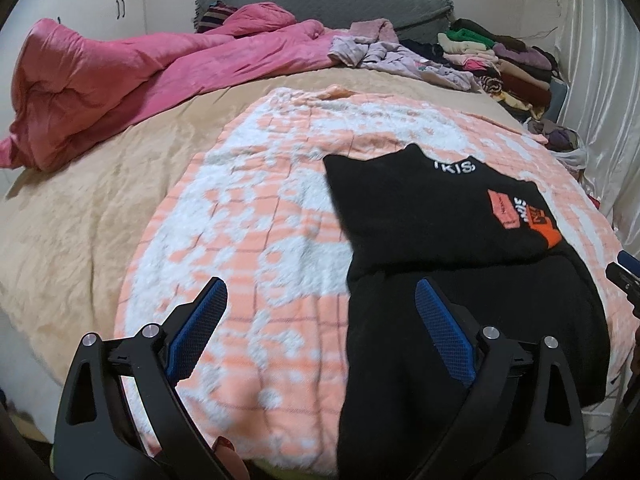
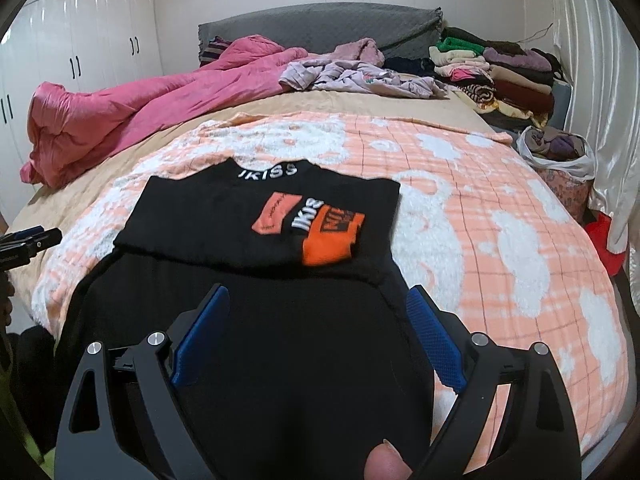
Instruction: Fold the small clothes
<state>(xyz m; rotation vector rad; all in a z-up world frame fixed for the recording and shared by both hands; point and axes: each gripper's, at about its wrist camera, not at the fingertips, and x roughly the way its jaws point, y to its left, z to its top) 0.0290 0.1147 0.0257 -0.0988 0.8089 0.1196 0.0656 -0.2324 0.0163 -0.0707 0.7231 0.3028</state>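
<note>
Here the bed (image 2: 120, 152) fills both views, and over it lies a peach-and-white blanket (image 2: 480, 184) that serves as the folding surface. On that blanket, toward the near edge, lies the black garment (image 2: 224, 208). Its upper part, with white lettering at the neck and an orange print, is doubled over onto the lower part, which runs on toward the cameras. Judging by this, one fold is made and the piece is between folds.

The right gripper (image 2: 318, 332) hangs above the lower black cloth with its jaws wide and nothing between them. The left gripper (image 1: 320, 322) is wide and empty too, over the garment's left edge, where cloth meets blanket.

Next, each would likely need to take a near corner or side edge and bring it across, laying the cloth flat without dragging the finished fold askew.
</note>
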